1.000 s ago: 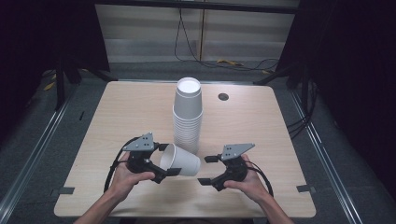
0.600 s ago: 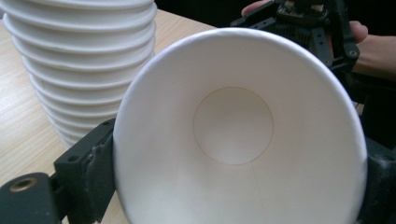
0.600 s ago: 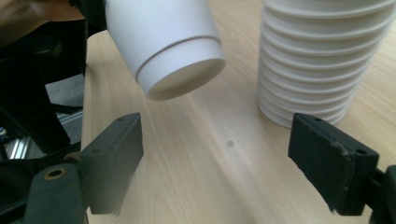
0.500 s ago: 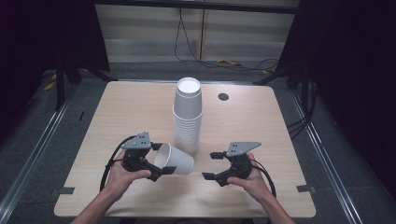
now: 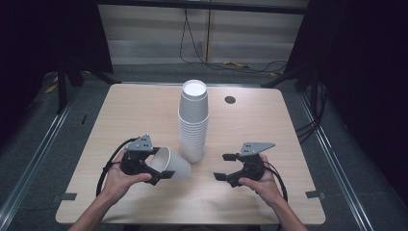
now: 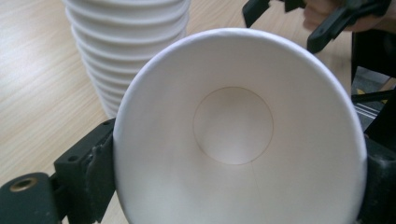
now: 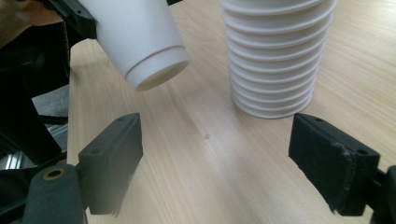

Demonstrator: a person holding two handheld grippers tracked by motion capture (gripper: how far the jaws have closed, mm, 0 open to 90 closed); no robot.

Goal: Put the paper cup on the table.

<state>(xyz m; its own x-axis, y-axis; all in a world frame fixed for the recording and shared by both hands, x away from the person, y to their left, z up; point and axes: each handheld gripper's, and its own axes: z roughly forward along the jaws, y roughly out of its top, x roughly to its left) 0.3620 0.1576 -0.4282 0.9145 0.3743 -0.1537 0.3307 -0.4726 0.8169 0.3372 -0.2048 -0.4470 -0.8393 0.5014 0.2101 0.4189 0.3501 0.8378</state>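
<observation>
While the table bore the cup stack at its middle, the left gripper clamped one cup sideways just left of it; the right gripper, jaws wide, probably should seat squarely around the cup's base.

Light wood table, one cup stack on it.
Stack of white paper cups stands upside down at centre; small dark round hole near the far edge.

Paper cup in left gripper pulled left, away from right gripper
</observation>
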